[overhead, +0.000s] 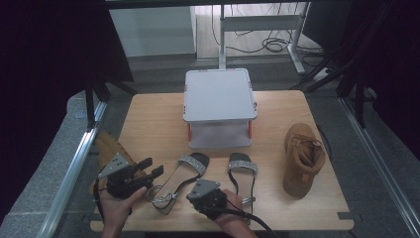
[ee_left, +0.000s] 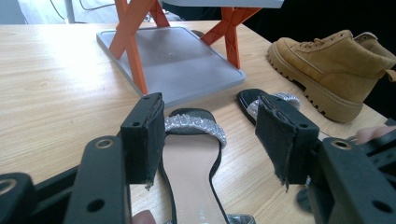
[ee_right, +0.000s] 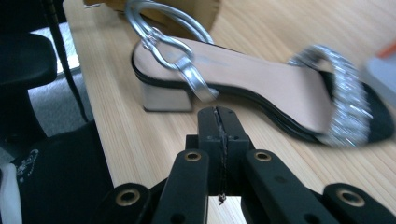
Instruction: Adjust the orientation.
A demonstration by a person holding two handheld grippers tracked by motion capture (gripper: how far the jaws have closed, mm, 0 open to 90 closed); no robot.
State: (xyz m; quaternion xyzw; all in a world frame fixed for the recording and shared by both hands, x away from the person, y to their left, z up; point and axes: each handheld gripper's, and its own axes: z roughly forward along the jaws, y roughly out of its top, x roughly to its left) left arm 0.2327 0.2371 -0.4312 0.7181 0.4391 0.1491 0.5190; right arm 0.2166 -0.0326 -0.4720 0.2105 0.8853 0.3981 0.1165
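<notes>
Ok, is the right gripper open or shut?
Shut. The right gripper has its jaws pressed together with nothing between them, pointing at the left sandal and not touching it.

Both tools are black. The left gripper carries a grey three-cornered plate on top, and its two jaws end in square blocks faced with rough black padding, frayed at the edges. The right gripper has the same grey plate — a black cable trails from it. The linkage arms are flat black bars with round, metal-ringed holes. Bare forearms — no sleeves showing.
</notes>
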